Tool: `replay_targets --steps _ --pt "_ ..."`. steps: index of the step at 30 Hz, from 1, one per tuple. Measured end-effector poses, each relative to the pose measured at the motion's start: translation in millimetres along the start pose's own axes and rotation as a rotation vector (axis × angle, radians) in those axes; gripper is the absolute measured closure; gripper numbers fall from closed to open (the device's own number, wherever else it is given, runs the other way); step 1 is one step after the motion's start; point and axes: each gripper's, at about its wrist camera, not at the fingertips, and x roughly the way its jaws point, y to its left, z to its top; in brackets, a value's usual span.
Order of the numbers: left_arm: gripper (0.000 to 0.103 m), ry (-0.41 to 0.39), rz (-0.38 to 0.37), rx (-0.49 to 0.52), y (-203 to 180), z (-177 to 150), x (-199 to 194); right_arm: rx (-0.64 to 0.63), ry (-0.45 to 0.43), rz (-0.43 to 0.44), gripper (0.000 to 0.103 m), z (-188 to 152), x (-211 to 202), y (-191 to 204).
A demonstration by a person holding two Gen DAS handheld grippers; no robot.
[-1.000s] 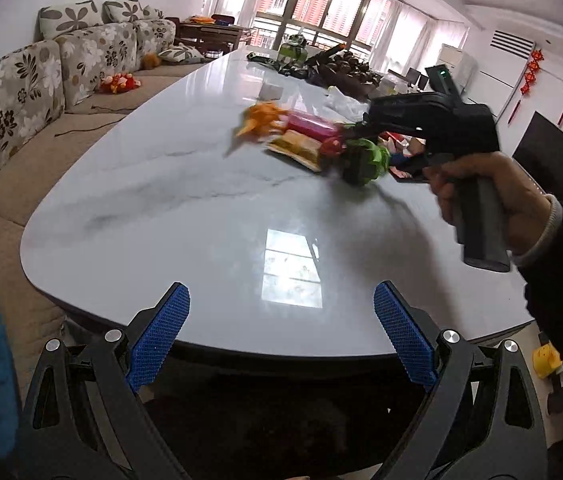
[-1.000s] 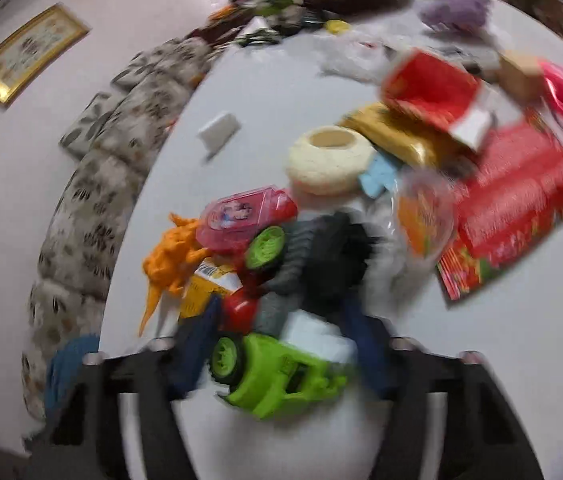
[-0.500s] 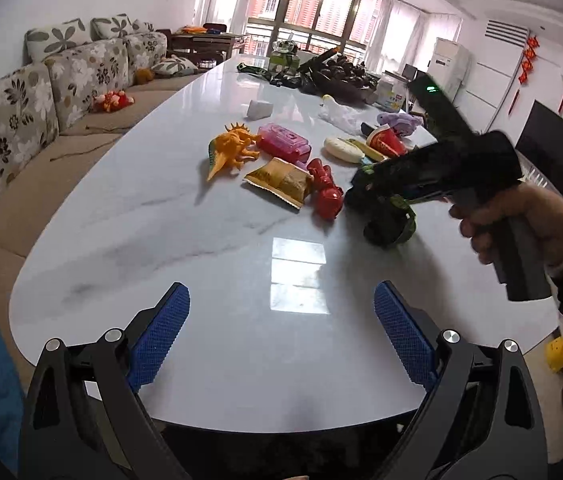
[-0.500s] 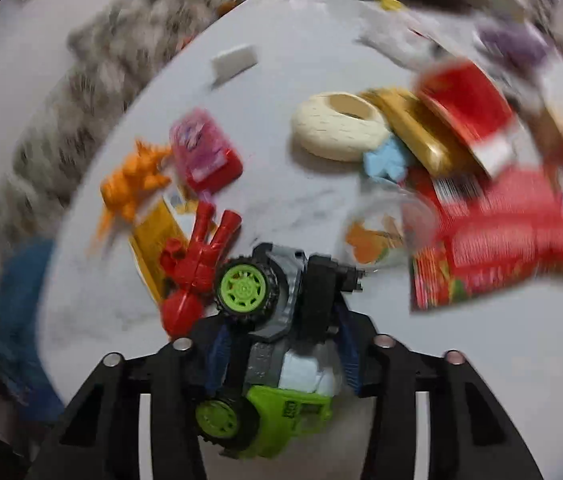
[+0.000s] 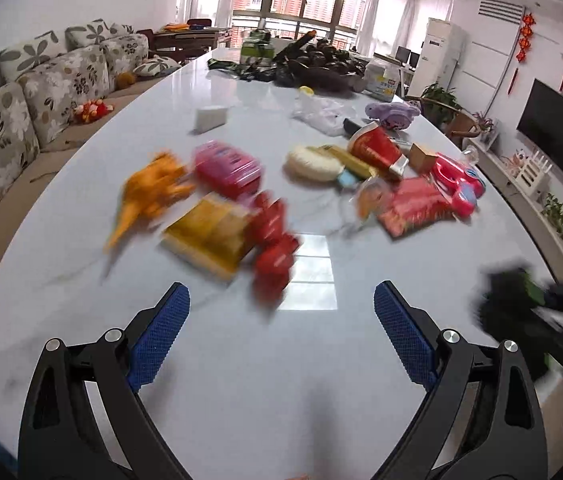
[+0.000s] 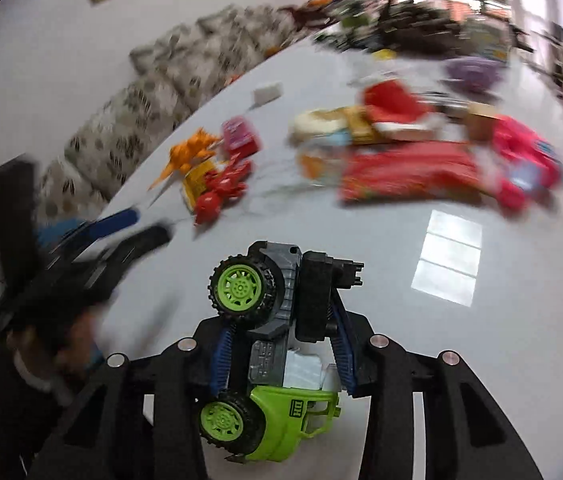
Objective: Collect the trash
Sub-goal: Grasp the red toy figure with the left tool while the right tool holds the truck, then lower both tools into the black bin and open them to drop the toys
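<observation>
1. Gripping a green toy truck (image 6: 265, 344) in the right tool (image 6: 281, 344), blue pads pressing its grey body on both sides, above the white worktop (image 6: 481, 360).
2. Holding the left tool (image 5: 281, 340) wide apart and empty over the worktop's near part.
3. Lying further along the worktop, blurred: orange dinosaur (image 5: 149, 196), yellow packet (image 5: 209, 236), red toy (image 5: 273, 240), red wrapper (image 5: 413, 208).

Left tongs (image 5: 281, 344) gape; right tongs (image 6: 281, 344) clamp something.
</observation>
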Motion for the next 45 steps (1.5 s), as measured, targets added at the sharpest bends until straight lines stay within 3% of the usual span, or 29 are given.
replay_targets --steps 2,4,5,7,9,11,14,16,20,24,27,29,33,36,39,42,45 --pt "0.013 0.025 0.052 0.023 -17 12 23 0.059 -0.025 0.003 0.061 -14 -20 -23" --pt "0.039 0.102 0.081 0.011 -23 19 50 0.092 -0.039 -0.007 0.061 -24 -32 -39" --pt "0.062 0.156 0.068 -0.003 -23 21 65 0.093 -0.044 -0.013 0.061 -28 -36 -44" --pt "0.078 0.138 0.111 0.025 -27 26 72 0.100 -0.047 -0.006 0.061 -34 -37 -49" --pt "0.078 0.139 0.082 0.000 -24 28 68 0.112 -0.058 0.016 0.061 -38 -40 -53" --pt "0.078 0.061 -0.014 -0.055 -16 27 39 0.114 -0.086 0.025 0.061 -40 -44 -51" --pt "0.078 -0.102 -0.043 0.031 -23 21 -37 0.094 -0.115 0.057 0.061 -41 -50 -38" --pt "0.078 -0.144 -0.073 0.060 -25 11 -77 0.079 -0.125 0.093 0.061 -42 -56 -25" --pt "0.078 -0.179 -0.095 0.125 -25 -37 -156 0.018 -0.132 0.153 0.061 -59 -72 13" --pt "0.078 -0.128 -0.093 0.211 -30 -115 -194 -0.071 -0.099 0.186 0.061 -97 -87 54" --pt "0.077 -0.014 -0.114 0.255 -35 -166 -181 -0.130 -0.025 0.174 0.061 -135 -77 78" --pt "0.077 0.102 -0.130 0.279 -36 -204 -160 -0.140 0.044 0.173 0.061 -158 -60 84" --pt "0.074 0.285 -0.147 0.330 -31 -246 -108 -0.118 0.199 0.144 0.059 -197 0 78" --pt "0.016 0.446 -0.069 0.418 -23 -282 -46 -0.094 0.320 0.113 0.039 -220 58 62" --pt "0.017 0.517 -0.030 0.436 -14 -297 -18 -0.097 0.340 0.079 0.043 -229 66 56" --pt "0.017 0.473 -0.084 0.398 -10 -286 -39 -0.124 0.259 0.122 0.043 -213 21 62" --pt "0.017 0.351 -0.146 0.368 -10 -255 -86 -0.165 0.098 0.166 0.033 -166 -40 65"
